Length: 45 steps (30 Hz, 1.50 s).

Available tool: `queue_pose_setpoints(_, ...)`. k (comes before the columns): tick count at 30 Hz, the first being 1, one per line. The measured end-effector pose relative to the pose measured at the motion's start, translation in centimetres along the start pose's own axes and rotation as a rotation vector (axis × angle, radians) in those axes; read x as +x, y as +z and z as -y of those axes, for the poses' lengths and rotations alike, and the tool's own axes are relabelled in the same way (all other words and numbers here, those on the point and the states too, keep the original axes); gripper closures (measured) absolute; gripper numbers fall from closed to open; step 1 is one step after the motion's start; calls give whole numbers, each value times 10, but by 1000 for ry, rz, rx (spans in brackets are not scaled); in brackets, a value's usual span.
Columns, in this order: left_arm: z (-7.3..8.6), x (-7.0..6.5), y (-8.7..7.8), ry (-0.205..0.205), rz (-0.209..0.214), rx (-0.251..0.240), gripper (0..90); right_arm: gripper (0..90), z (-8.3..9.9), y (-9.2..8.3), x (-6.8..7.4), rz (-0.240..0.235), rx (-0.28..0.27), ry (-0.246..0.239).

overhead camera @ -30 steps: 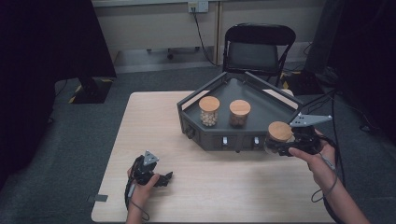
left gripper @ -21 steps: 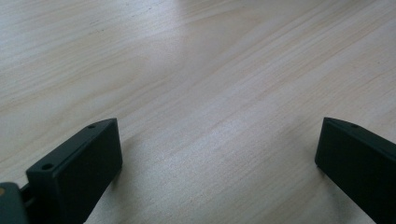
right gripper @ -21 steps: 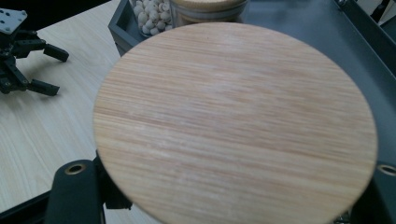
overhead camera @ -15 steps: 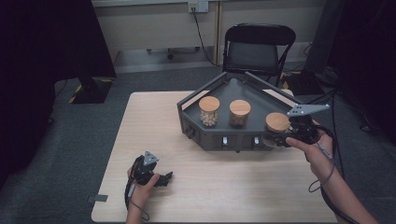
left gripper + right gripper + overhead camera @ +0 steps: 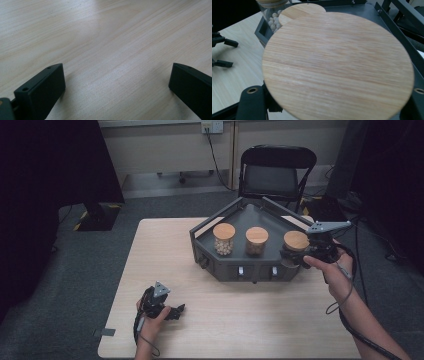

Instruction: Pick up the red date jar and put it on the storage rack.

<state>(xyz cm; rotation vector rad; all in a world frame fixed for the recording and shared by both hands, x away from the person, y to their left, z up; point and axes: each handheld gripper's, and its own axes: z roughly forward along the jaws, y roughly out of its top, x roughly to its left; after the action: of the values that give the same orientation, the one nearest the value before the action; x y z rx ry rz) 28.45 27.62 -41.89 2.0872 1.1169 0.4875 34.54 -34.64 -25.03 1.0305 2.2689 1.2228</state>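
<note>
Right tool carries a wood-lidded jar at the dark tray's right corner.

The right tool is clamped on the jar, holding it at the right end of the tray, beside two other lidded jars: a middle jar and a bead-filled jar. The left tool lies low on the bench, well apart from the tray, its jaws spread wide with only bare wood between them.

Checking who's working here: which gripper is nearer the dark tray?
Right. The right gripper is at the tray's right end, shut on a wooden-lidded jar. The left gripper rests open on the table, well short of it.
</note>
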Motion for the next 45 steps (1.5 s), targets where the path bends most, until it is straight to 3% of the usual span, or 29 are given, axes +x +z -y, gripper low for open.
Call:
queue_pose_setpoints(18,0,0,0,0,0,0,1,259,-16,21,1,60,12,-4)
queue_pose_setpoints(45,0,0,0,0,0,0,1,258,-8,47,-14,100,24,57)
